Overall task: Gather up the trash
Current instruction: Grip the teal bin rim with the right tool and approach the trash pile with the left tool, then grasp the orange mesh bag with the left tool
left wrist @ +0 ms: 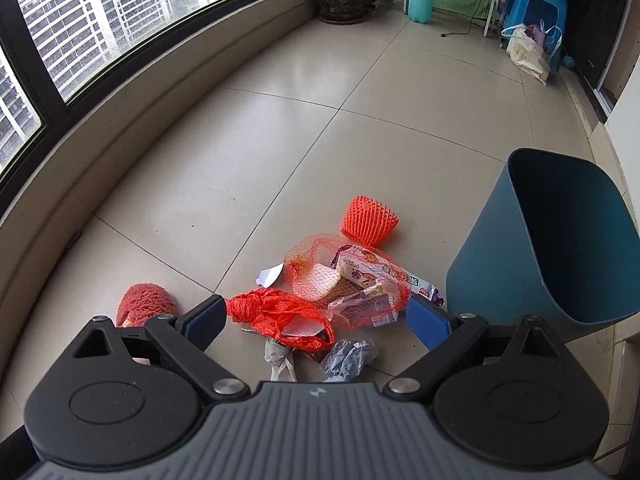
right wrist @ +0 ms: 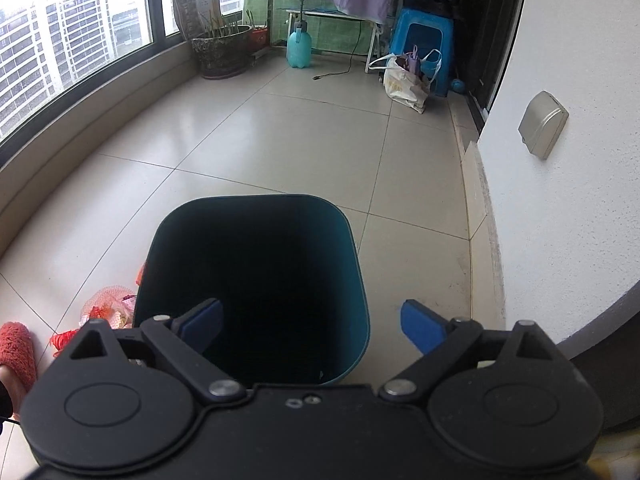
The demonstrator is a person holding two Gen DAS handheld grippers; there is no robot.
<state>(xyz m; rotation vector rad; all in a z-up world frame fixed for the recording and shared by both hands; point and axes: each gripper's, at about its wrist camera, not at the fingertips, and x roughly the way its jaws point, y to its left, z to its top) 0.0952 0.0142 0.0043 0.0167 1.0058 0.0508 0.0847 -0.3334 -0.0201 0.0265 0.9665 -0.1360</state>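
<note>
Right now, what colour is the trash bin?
Dark teal trash bin, best seen in the right wrist view.

Print on the wrapper point(left wrist: 362, 276) is too blurred to read

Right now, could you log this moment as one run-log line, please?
left gripper: open over trash pile | right gripper: open above bin | trash on floor

Both the left gripper point(left wrist: 316, 320) and the right gripper point(right wrist: 312, 322) have matte black linkage arms with silver pivot screws. Their fingers point(left wrist: 424, 320) carry blue ribbed pads. A grey ribbed housing sits behind the left one's linkage.
</note>
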